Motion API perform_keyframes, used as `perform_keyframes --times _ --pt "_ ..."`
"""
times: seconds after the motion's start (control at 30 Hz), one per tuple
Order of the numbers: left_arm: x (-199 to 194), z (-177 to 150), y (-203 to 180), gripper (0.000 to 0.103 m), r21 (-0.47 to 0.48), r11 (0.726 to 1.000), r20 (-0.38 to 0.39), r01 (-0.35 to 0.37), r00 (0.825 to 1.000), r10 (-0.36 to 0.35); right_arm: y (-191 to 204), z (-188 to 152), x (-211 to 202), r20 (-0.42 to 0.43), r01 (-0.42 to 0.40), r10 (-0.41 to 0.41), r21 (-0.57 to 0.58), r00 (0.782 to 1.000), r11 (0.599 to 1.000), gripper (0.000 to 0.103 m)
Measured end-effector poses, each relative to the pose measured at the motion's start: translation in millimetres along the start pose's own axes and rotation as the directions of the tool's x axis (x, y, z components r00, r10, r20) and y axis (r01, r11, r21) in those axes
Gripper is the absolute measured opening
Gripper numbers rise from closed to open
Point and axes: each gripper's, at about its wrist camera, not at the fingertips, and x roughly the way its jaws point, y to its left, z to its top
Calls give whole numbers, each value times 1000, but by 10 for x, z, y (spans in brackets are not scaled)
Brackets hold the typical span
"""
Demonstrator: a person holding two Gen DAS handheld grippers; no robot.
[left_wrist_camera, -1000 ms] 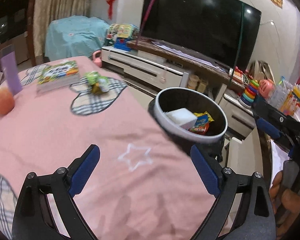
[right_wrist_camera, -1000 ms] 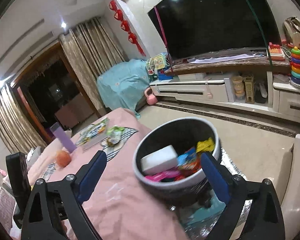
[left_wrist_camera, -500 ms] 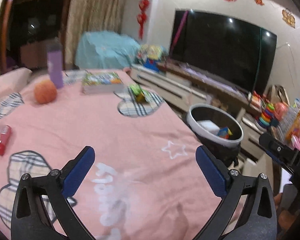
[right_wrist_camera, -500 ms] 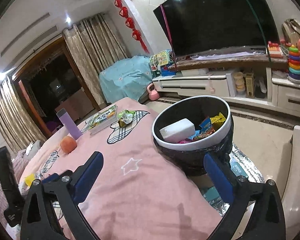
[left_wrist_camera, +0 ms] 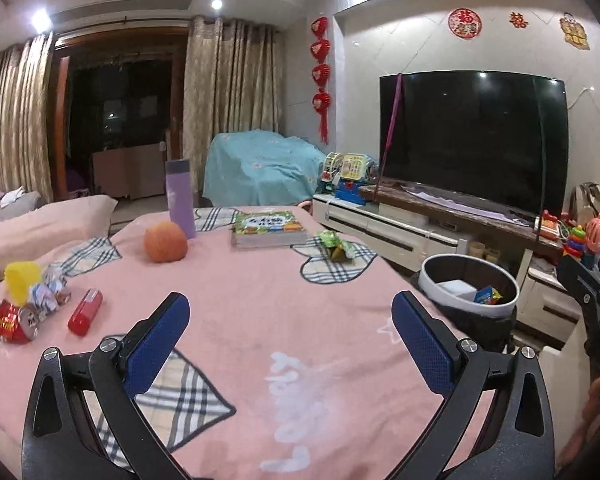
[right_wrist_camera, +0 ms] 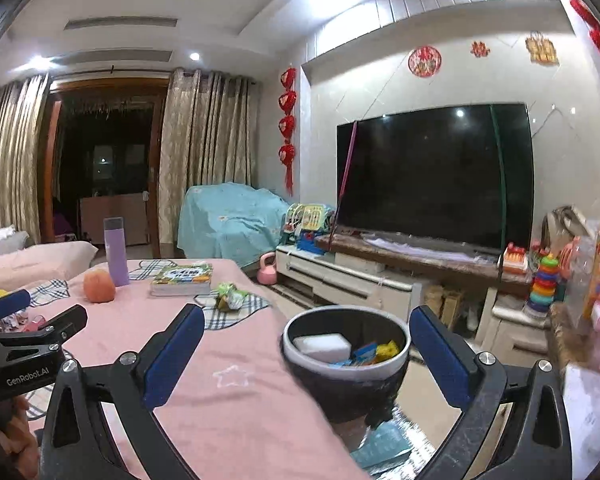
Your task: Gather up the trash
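A round bin (left_wrist_camera: 470, 294) with a white rim and black liner stands off the table's right edge, holding a white block and coloured wrappers; it also shows in the right wrist view (right_wrist_camera: 346, 354). A green crumpled wrapper (left_wrist_camera: 336, 245) lies on the pink tablecloth near the far right; it also shows in the right wrist view (right_wrist_camera: 229, 295). At the left lie a red can (left_wrist_camera: 12, 322), shiny wrappers (left_wrist_camera: 48, 292), a yellow cup (left_wrist_camera: 22, 278) and a red tube (left_wrist_camera: 85, 312). My left gripper (left_wrist_camera: 290, 338) is open and empty above the table. My right gripper (right_wrist_camera: 306, 354) is open and empty, level with the bin.
An orange fruit (left_wrist_camera: 166, 242), a purple bottle (left_wrist_camera: 180, 204) and a book (left_wrist_camera: 268, 229) stand on the far side of the table (left_wrist_camera: 240, 312). A TV cabinet (left_wrist_camera: 420, 236) with toys runs along the right behind the bin. A pink sofa (left_wrist_camera: 40, 228) is at the left.
Both grippers have pulled back and risen from the bin. The left view has swung left, bringing the table's left side and its trash into sight.
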Motion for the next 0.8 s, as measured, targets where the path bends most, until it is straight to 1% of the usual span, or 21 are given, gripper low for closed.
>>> perform_keyframes --times 0.17,0.27,0.5,0.8 --pt "-39 -98 -3 103 12 1000 7 -10 1000 10 -31 -105 44 -23 -9 10 38 1000 999 103" --pt "-95 -119 -24 103 25 1000 24 -10 1000 10 -37 -123 2 -17 -21 22 58 1000 998 103" --pt "-138 -147 -122 103 62 998 14 15 1000 -16 -92 -168 28 -37 -13 16 75 999 997 103" --pt "-111 -151 -130 103 63 998 0 5 1000 -5 -153 -191 38 -44 -7 11 92 999 996 103"
